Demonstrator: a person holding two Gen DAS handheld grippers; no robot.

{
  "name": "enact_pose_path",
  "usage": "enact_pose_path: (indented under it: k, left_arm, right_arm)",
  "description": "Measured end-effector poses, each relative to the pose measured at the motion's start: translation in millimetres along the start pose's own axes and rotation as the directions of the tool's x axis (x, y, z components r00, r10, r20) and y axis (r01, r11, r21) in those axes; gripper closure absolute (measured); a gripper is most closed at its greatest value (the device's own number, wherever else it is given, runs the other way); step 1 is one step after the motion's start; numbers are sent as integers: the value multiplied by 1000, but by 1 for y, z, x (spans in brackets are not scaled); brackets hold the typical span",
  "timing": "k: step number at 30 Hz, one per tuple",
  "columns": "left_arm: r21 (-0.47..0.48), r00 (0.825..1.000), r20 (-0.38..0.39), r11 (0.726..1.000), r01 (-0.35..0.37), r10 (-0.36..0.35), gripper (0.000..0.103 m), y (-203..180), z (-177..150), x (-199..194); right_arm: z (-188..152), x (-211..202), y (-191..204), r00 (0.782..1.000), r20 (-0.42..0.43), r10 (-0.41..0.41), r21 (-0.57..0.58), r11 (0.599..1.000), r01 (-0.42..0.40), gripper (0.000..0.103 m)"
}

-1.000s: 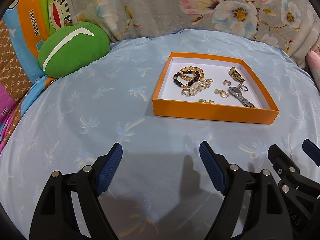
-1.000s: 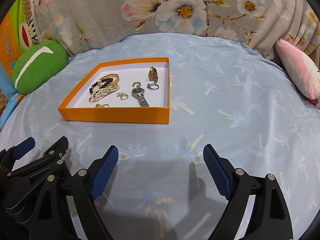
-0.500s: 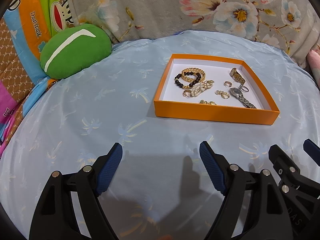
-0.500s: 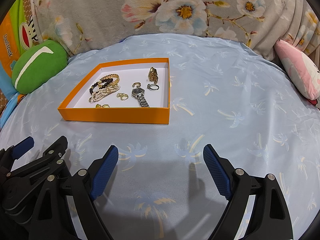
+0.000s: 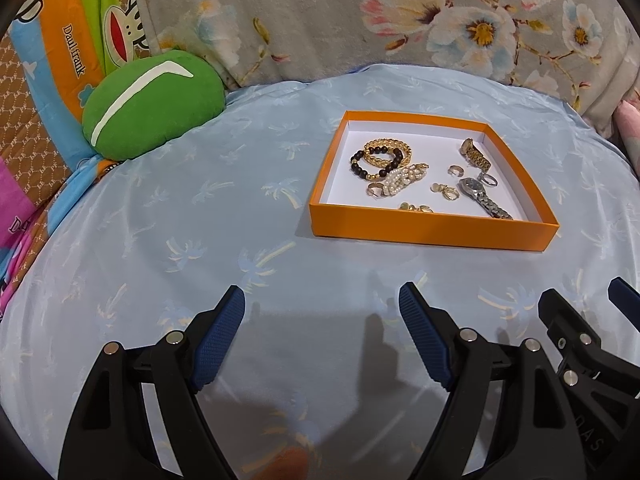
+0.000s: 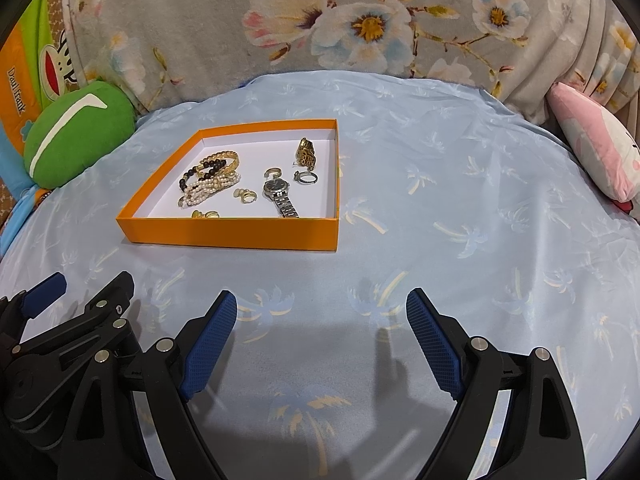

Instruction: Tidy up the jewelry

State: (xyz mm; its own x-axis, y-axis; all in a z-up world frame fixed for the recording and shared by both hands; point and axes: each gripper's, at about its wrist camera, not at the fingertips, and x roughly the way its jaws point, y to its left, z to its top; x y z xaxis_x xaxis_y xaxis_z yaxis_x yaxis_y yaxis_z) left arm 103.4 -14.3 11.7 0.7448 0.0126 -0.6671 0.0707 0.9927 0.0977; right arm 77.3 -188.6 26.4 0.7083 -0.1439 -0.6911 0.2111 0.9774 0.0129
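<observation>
An orange tray with a white floor lies on the light blue bedsheet. It holds a gold chain bracelet, a black bead bracelet, a pearl bracelet, a silver watch, a gold watch and several small rings. My left gripper is open and empty, well short of the tray. My right gripper is open and empty, also short of it, beside the left one.
A green cushion lies at the far left of the bed. A pink plush lies at the far right. A floral grey quilt runs along the back. Colourful bedding sits at the left edge.
The left gripper view has drawn back and tilted slightly, so the tray sits a little higher in it. The right gripper has barely moved. Both stay open.
</observation>
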Motion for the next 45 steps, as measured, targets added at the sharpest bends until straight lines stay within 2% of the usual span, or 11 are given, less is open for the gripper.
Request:
enact_pose_path:
  k: [45]
  left_arm:
    - [-1, 1000, 2, 1000, -20, 20, 26, 1, -2, 1]
  right_arm:
    - [-2, 0, 4, 1000, 1, -2, -6, 1000, 2, 18]
